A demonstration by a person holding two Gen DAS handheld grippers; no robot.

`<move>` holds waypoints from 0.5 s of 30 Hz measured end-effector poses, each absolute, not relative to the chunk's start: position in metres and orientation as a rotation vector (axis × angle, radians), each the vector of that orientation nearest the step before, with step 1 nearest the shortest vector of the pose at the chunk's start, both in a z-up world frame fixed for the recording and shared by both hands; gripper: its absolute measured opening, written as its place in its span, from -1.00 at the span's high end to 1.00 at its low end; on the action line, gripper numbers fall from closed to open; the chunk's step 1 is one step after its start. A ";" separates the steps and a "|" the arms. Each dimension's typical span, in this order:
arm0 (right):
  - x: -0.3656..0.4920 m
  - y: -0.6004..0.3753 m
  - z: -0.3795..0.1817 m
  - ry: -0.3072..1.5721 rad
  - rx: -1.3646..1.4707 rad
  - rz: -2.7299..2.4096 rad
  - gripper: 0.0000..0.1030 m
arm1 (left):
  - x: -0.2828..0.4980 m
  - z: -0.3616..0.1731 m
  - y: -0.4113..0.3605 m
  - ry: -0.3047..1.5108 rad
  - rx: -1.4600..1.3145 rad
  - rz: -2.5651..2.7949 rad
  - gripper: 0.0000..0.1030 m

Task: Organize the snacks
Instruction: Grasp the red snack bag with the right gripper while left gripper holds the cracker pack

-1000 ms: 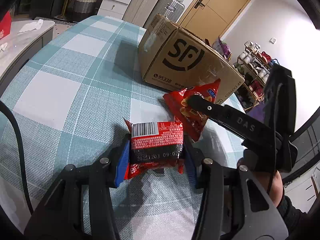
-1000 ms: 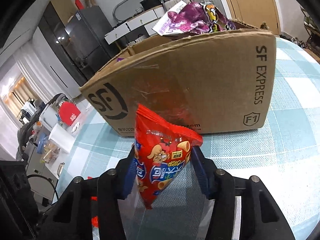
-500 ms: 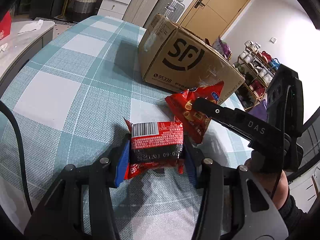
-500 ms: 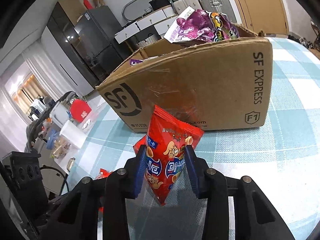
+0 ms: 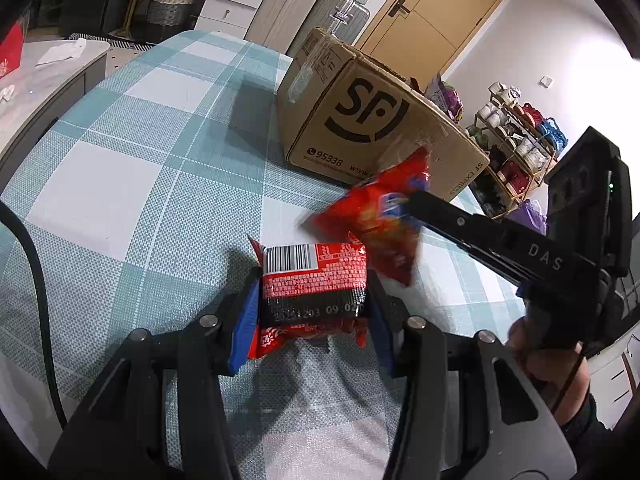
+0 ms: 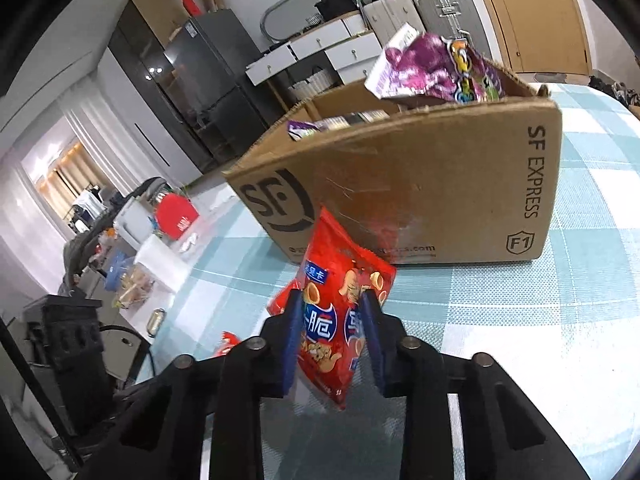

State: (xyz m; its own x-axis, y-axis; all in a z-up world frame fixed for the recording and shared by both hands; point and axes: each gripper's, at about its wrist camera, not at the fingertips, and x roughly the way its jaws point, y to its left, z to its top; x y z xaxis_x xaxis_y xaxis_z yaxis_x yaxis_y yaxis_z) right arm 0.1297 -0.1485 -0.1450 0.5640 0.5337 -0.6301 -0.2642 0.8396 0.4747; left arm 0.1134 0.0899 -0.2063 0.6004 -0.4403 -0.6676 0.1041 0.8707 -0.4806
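My right tongs (image 6: 330,336) have just pinched the red chip bag (image 6: 340,312) clear of the table, long axis upright, the open cardboard box (image 6: 420,196) just beyond; my left tongs (image 5: 312,308) grip the barcoded red packet (image 5: 314,280).

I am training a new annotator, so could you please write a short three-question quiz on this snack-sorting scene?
1. True or false: the right tongs are shut on the red chip bag.
2. What do the left tongs grip? A) purple bag B) red barcoded snack pack C) nothing
3. Fill in: purple snack bags stick out of the open cardboard ___.

Key: 1 true; 2 B; 3 box.
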 end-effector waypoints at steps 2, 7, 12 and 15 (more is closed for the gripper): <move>0.129 -0.149 -0.143 0.861 0.340 0.483 0.80 | 0.113 -0.206 0.090 0.876 -0.418 -0.326 0.12; 0.127 -0.147 -0.142 0.867 0.303 0.473 0.73 | 0.113 -0.206 0.090 0.876 -0.417 -0.325 0.12; 0.134 -0.135 -0.147 0.883 0.237 0.438 -0.01 | 0.113 -0.207 0.090 0.876 -0.417 -0.325 0.12; 0.142 -0.127 -0.151 0.890 0.216 0.429 -0.03 | 0.113 -0.207 0.090 0.875 -0.418 -0.326 0.12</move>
State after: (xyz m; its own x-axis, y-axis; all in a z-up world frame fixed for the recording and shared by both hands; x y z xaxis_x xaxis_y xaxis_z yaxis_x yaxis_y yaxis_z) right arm 0.1420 -0.1271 -0.1511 0.5520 0.4475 -0.7035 -0.2709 0.8942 0.3563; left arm 0.1125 0.0902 -0.2066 0.6004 -0.4397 -0.6679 0.1045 0.8712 -0.4797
